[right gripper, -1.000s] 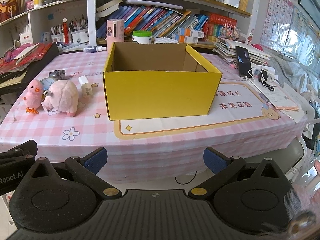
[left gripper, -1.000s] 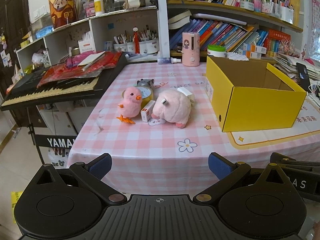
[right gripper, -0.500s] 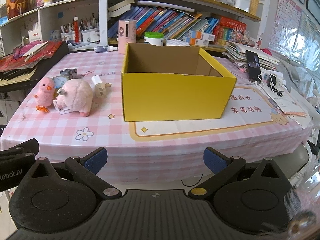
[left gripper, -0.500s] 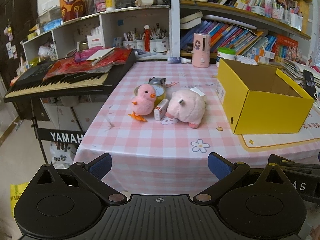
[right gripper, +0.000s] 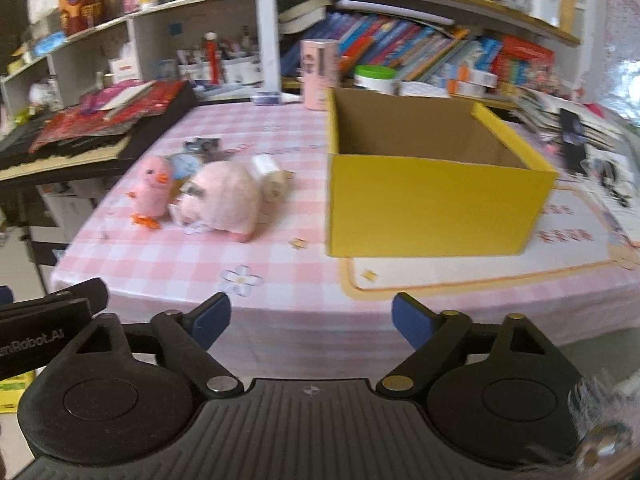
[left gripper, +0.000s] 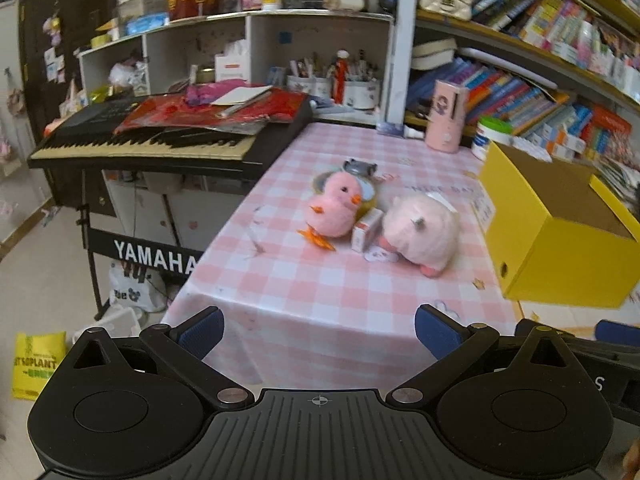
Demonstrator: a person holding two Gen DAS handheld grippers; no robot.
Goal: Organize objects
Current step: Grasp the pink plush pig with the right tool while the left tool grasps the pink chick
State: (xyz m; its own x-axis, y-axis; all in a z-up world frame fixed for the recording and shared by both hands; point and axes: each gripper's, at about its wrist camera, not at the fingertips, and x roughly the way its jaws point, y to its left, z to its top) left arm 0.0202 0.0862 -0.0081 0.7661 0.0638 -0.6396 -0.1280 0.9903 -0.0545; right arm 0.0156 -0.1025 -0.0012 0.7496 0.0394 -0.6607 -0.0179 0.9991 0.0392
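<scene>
**Soft toys clustered beside an empty yellow box**

The things to be organized are gathered near the middle of the pink checked tablecloth (left gripper: 320, 300): a pink plush chick (left gripper: 336, 210), a small white-and-red carton (left gripper: 366, 232) touching its side, and a round pink plush animal (left gripper: 424, 232) just beside the carton. Behind the chick a round tin (right gripper: 185, 166) and a small grey item can be made out; a small white-capped bottle (right gripper: 272, 178) lies against the far side of the round plush.

Both plush toys are judged to be light, soft and compressible — a hold across the body's widest part should be secure, though the fur may be squashed. The chick's thin orange feet are best avoided. The carton is expected to be light and stiff but easily tipped, and the bottle may roll.

The yellow cardboard box (right gripper: 432, 208) stands open-topped and apparently empty, near the cluster on its right in both views; its tall front wall must be cleared from above.

The left gripper (left gripper: 318, 328) is held wide apart with nothing between its pads, short of the table's near edge. The right gripper (right gripper: 310, 318) is closing — nothing is seen between its fingers (right gripper: 408, 316).

A Yamaha keyboard (left gripper: 160, 140) overhangs the table's far left corner, and a pink cylindrical container (left gripper: 446, 116) stands at the back edge — both well apart from the toys.
</scene>
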